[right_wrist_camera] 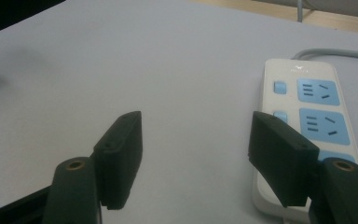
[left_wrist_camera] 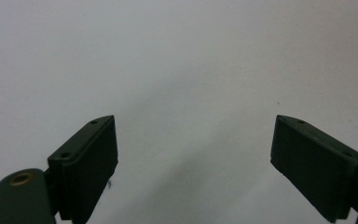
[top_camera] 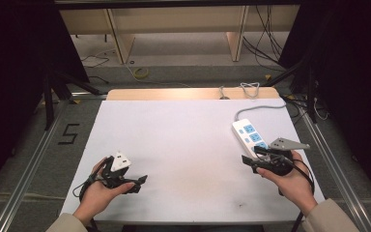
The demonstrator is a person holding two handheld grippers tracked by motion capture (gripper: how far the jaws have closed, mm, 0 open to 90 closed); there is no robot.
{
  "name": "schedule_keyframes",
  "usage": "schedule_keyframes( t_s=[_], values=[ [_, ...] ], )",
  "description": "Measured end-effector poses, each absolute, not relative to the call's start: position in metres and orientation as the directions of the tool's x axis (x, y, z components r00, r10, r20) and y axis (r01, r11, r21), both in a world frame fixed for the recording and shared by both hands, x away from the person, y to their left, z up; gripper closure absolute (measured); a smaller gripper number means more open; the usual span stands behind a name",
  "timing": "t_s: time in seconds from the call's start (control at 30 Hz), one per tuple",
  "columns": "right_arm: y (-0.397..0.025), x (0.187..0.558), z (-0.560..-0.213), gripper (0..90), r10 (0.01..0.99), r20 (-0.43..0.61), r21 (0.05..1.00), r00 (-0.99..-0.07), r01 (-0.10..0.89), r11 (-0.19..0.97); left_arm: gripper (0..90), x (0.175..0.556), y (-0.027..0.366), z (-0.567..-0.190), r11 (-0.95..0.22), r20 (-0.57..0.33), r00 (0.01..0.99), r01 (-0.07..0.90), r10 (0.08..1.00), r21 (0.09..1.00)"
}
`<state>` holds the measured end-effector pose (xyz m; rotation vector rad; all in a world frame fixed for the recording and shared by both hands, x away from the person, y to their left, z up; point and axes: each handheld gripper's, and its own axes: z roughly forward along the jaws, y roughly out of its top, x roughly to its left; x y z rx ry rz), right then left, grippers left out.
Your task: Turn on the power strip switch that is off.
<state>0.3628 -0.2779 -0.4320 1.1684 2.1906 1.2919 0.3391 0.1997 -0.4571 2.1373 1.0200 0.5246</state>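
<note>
At the left of the high view the left gripper [top_camera: 125, 181] lies low over the white table cover [top_camera: 183, 145], and just behind it sits a small white plug-like block [top_camera: 121, 162], perhaps a charger adapter, though it is too small there to name with confidence. In the left gripper view the jaws stand wide apart with nothing between them, facing bare white surface, so the block seems to lie off to that gripper's side rather than ahead of it. Across the table, well apart from the block, the white power strip [top_camera: 249, 135] with blue sockets lies near the right edge, its long axis running from near to far, its grey cable [top_camera: 258, 107] leading off its far end. The right gripper [top_camera: 253, 162] sits at the strip's near end, also spread wide and empty; in the right gripper view the power strip [right_wrist_camera: 307, 102] lies just beyond and beside the right-hand jaw, not between the two. The right hand is plainly nearer the strip, the left nearer the block.
</note>
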Motion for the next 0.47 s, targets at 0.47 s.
schedule_keyframes(
  t_s=[0.47],
  values=[
    [-0.287,0.334,-0.440,31.6,0.782,0.127,0.851,-0.610,0.472,0.230,14.3,0.337,0.201,-0.457,-0.443,0.058,0.600,0.519,0.798,0.731]
  ],
)
